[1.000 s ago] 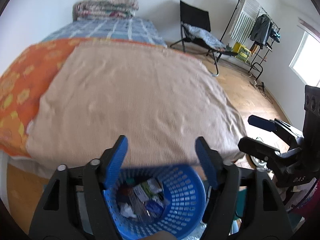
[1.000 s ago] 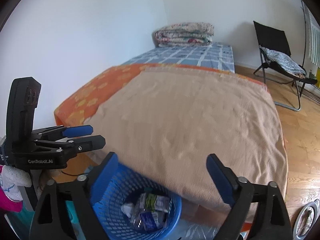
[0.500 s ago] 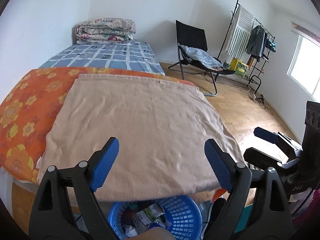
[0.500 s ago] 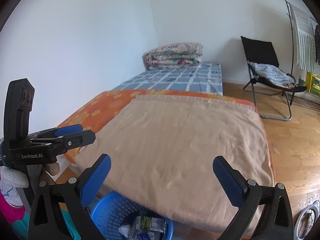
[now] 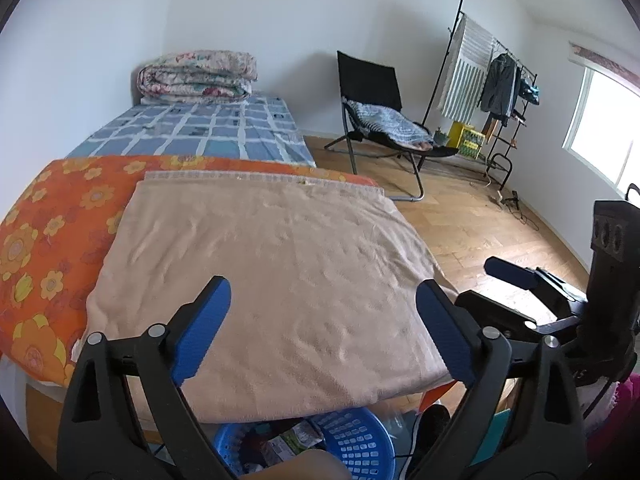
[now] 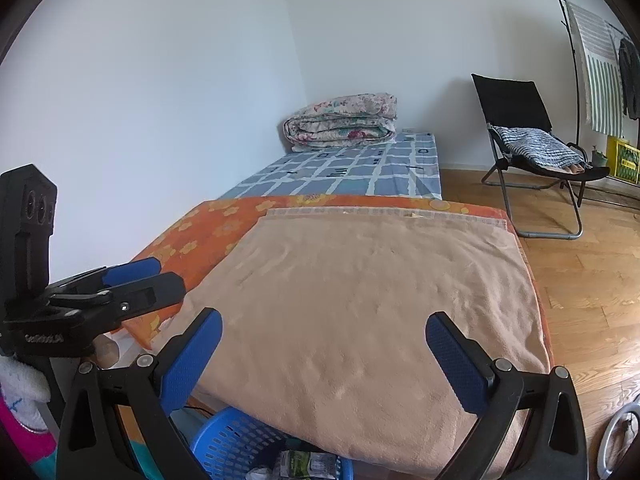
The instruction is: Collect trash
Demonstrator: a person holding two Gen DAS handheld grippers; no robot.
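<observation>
White walls and a wooden floor point(image 5: 472, 232) surround a low bed covered by a beige fleece blanket point(image 5: 280, 280) over an orange flowered sheet point(image 5: 52, 232). Below the blanket's near edge, a blue perforated plastic basket point(image 5: 352, 440) is seen, partly hidden, with crumpled wrappers point(image 5: 292, 438) inside. Both the left gripper point(image 5: 324, 332) and right gripper point(image 6: 328, 360) are held wide apart, empty, above the blanket.
</observation>
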